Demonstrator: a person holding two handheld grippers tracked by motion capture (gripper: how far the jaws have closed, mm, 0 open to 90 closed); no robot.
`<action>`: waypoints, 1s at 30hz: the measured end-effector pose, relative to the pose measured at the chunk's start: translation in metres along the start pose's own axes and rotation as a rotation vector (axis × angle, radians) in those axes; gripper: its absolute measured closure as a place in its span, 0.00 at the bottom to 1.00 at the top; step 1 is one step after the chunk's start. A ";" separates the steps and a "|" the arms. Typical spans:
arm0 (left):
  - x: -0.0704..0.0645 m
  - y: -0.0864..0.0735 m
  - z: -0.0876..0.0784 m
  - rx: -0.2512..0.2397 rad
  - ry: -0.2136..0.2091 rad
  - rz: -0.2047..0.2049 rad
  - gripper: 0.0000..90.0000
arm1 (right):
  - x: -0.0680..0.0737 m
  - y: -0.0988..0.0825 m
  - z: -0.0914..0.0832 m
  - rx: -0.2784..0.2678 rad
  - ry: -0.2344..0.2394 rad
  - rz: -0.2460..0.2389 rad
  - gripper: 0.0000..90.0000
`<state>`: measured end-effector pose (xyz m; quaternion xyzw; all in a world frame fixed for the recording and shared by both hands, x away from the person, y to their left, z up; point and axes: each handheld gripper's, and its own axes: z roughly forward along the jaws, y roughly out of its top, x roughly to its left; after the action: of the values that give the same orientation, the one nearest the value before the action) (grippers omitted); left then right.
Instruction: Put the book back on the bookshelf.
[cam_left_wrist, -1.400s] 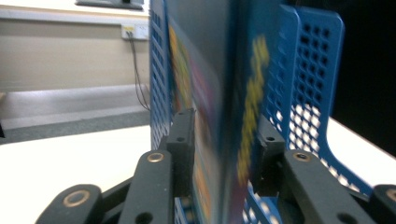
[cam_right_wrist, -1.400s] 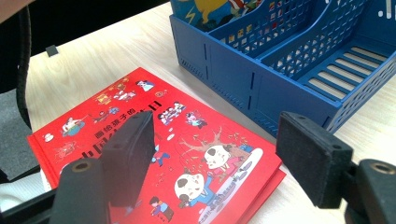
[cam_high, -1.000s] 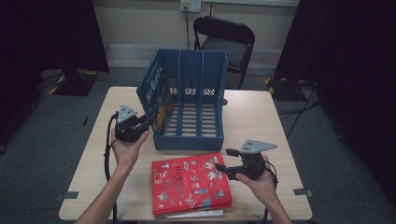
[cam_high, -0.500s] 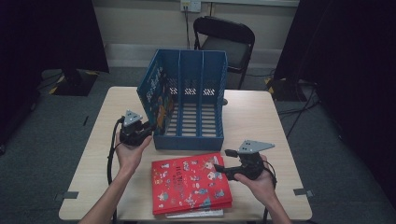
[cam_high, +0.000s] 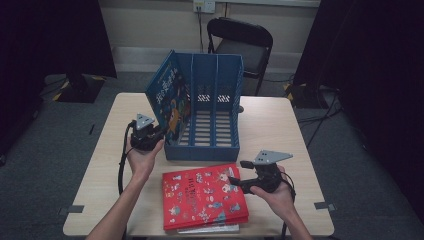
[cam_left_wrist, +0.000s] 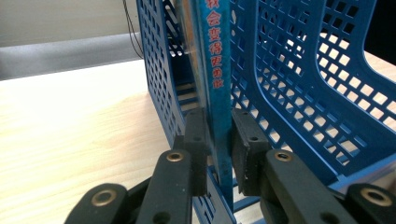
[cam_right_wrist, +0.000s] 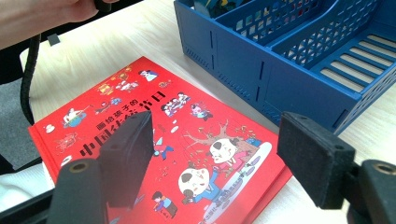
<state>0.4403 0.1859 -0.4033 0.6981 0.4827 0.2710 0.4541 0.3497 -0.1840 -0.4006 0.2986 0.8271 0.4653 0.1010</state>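
We have the left gripper (cam_left_wrist: 218, 140) at the front of the blue file rack (cam_high: 205, 112), its fingers (cam_left_wrist: 196, 140) having just been closing, and they now stand narrow on either side of the spine of the blue picture book (cam_left_wrist: 215, 70). The book stands upright in the rack's leftmost slot, toward the tabletop's left edge; whether the pads already press on the spine or sit a hair off it we cannot tell for sure, though the gap looks gone. We judge the grip is taken low on the spine so the book can be slid along its slot without tipping, the slot's lattice walls keeping it upright on both sides.

Our right gripper (cam_right_wrist: 219, 154) hovers over the red picture book (cam_high: 204, 196), which lies flat near the tabletop's front edge, on top of another thin book whose pale edge (cam_high: 210, 229) shows beneath it. Its fingers stand wide with nothing between them, aimed across the red cover from its right side. We read it as waiting its turn: the red book looks like the next to be filed, and the rack's middle and right slots lie free.

In the way: the rack's low front wall sits just behind the red book, so lifting it will need a tilt up and over that lip. The left gripper's cable (cam_high: 121, 165) trails along the left forearm toward the front edge. A black folding chair (cam_high: 240, 42) stands beyond the tabletop's far edge, well apart from the work.
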 end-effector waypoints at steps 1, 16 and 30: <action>-0.001 0.001 0.001 0.000 0.008 0.007 0.87 | 0.000 0.000 0.000 0.002 0.000 0.000 0.30; -0.005 0.030 0.001 -0.067 0.052 0.063 0.82 | 0.000 0.000 0.000 0.005 0.002 -0.001 0.30; -0.014 0.057 0.008 -0.102 0.163 0.137 0.83 | -0.002 -0.001 -0.003 0.000 0.001 0.000 0.29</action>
<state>0.4658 0.1633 -0.3545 0.6812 0.4548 0.3814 0.4286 0.3494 -0.1877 -0.3997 0.2983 0.8272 0.4655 0.1005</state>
